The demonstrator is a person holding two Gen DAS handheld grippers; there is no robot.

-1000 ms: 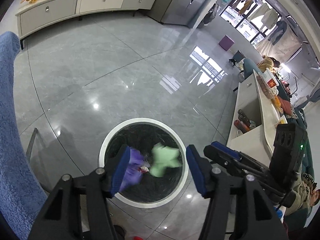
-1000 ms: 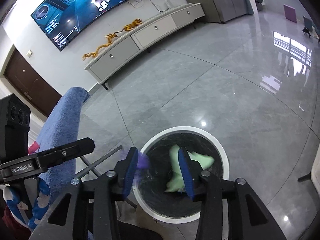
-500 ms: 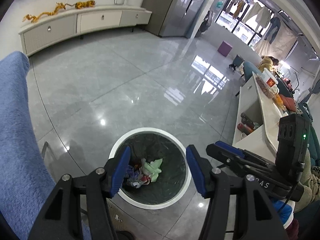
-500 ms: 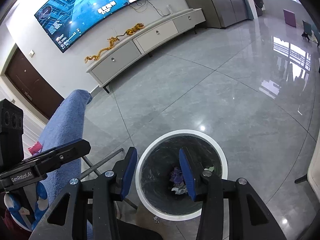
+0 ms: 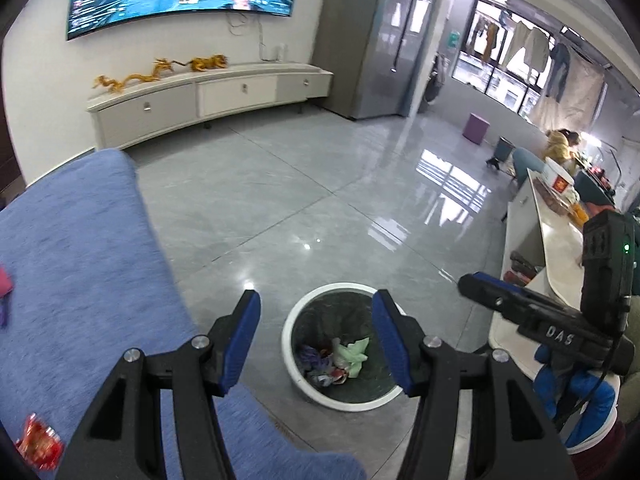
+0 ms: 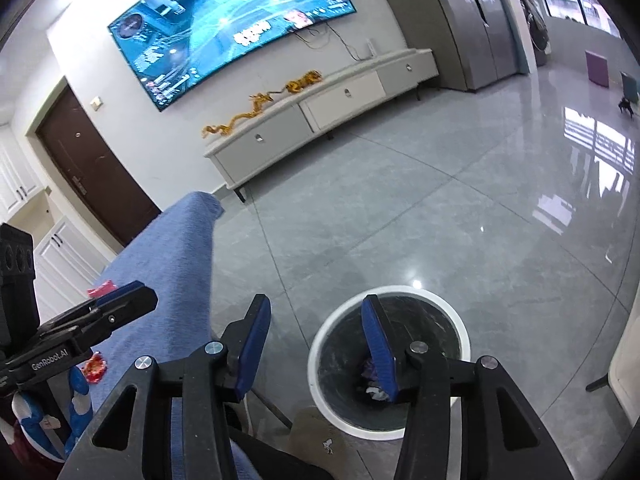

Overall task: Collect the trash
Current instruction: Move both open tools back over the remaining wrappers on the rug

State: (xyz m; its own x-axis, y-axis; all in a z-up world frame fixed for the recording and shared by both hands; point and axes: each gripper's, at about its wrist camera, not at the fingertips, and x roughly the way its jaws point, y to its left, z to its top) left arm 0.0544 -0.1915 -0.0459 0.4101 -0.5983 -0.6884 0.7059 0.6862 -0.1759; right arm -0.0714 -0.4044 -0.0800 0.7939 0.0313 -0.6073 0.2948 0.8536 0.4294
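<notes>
A round white-rimmed trash bin (image 5: 289, 344) with a dark liner stands on the grey floor; it also shows in the right wrist view (image 6: 420, 290). Crumpled green, purple and white trash (image 5: 344, 356) lies at its bottom. My left gripper (image 5: 316, 336) is open and empty, raised above the bin's left side. My right gripper (image 6: 316, 344) is open and empty, above the bin's left rim. A red wrapper (image 5: 38, 442) lies on the blue cloth surface (image 5: 80, 260); red wrappers (image 6: 95, 367) also show in the right wrist view.
A white TV cabinet (image 5: 208, 100) with gold dragon figures stands under a wall screen (image 6: 228, 32). A white counter (image 5: 556, 240) stands at the right. A metal leg (image 6: 272, 408) runs under the blue surface by the bin. The floor (image 6: 440, 220) is glossy tile.
The green and purple trash dropped from the grippers into the bin. Both grippers rose and tilted up, moving left toward the blue surface.
</notes>
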